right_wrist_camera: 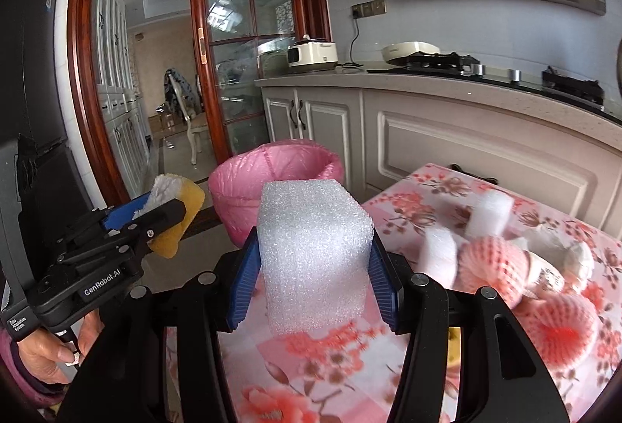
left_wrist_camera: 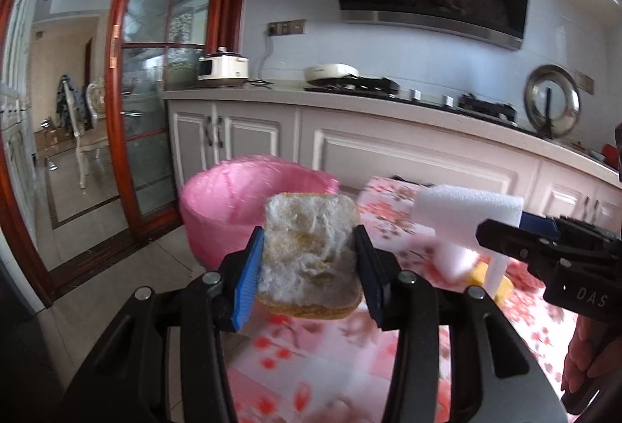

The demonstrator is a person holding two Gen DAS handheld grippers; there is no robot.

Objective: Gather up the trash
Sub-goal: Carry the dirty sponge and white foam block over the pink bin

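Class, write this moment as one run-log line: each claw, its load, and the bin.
left claw: shut on worn sponge | right claw: shut on white foam block | pink-lined bin: ahead, nothing dropped yet

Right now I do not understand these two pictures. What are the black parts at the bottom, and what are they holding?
They are two hand-held claws; a person squeezes one in each hand, and each carries a camera looking along its fingers. One picture is from the left claw, which grips a worn yellow sponge. The other is from the right claw, which grips a white foam block. Below is a table with a flowered cloth, where pink foam nets and more white foam lie. Past the table's edge stands a bin with a pink bag.
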